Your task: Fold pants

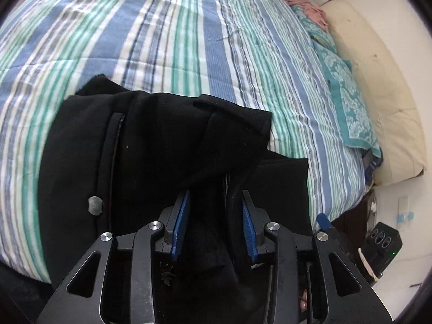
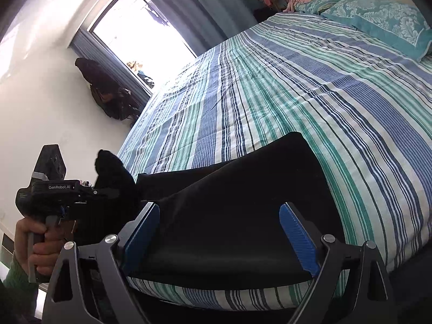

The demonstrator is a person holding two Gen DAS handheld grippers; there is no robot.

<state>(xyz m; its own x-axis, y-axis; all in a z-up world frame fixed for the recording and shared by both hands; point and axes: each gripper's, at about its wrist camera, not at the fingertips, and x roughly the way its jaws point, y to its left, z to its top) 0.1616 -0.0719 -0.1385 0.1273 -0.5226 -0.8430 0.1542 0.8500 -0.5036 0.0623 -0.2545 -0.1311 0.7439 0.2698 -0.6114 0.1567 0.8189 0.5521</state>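
Left wrist view: left gripper (image 1: 214, 202) pinching a bunched fold of black pants (image 1: 151, 145); right gripper (image 2: 218, 224) spread wide over them.

Blue pads (image 1: 181, 224) of left gripper low centre, cloth wadded between them and draping back over the body; whether both pads press hard, can't tell, but cloth hangs lifted from them. Pants spread out left and up from there on the striped bedspread (image 1: 189, 32), metal button (image 1: 94, 204) at lower left, pocket slit above it. Right wrist view: pads (image 2: 297, 240) far apart, nothing pinched, pants lying flat between and beyond them near the bed's lower edge. Left gripper at left of frame with black cloth bunched at its tip, hand (image 2: 35, 245) on its handle. Teal pillows (image 2: 378, 19) upper right, window (image 2: 140, 24) upper left.
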